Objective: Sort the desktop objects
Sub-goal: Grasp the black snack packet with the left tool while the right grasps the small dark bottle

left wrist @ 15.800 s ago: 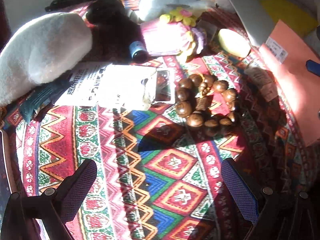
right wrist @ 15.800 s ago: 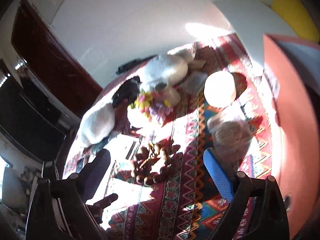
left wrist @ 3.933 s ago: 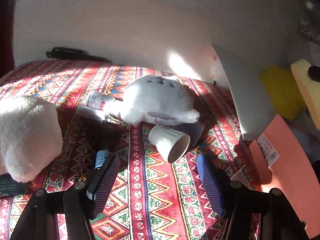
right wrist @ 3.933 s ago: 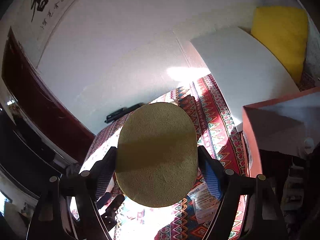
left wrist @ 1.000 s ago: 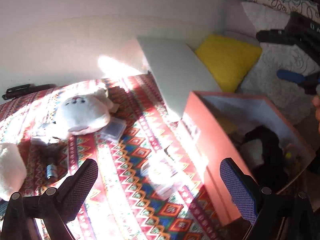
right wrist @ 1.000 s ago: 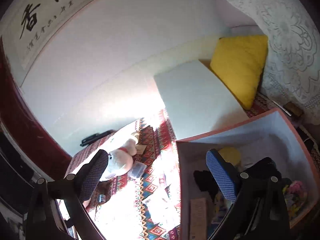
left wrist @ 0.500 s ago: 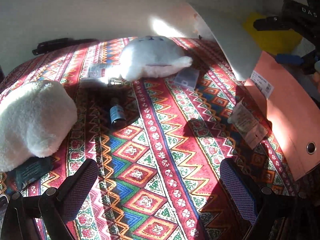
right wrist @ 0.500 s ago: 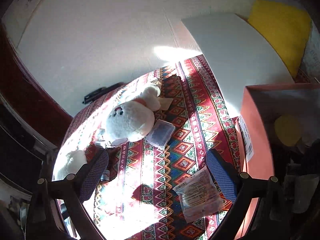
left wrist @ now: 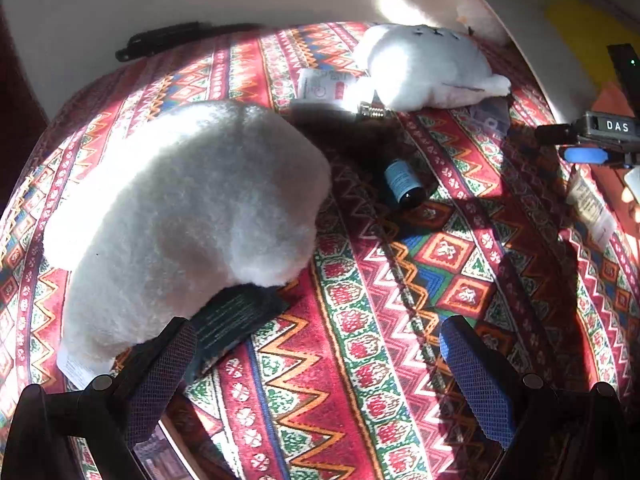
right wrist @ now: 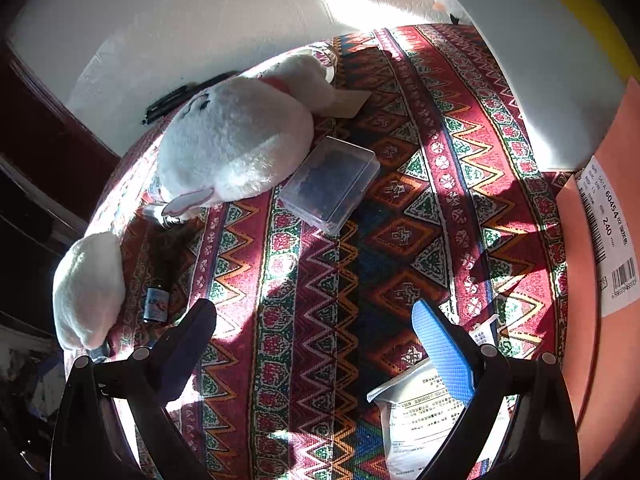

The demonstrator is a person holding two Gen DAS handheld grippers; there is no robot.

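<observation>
Bare cloth [left wrist: 360,320] between plush [left wrist: 192,208] and packet [right wrist: 424,416].

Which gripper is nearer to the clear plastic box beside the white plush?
Right. The right gripper is open over the cloth just short of the clear plastic box. The left gripper sits farther back by the fluffy white cushion.

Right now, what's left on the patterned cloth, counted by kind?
Plush toys: 2, one large, one with a face
Small bottles: 1
Clear plastic cases: 1
Printed packets: 2
Dark pouches: 1
Total: 7 that I can make out
</observation>
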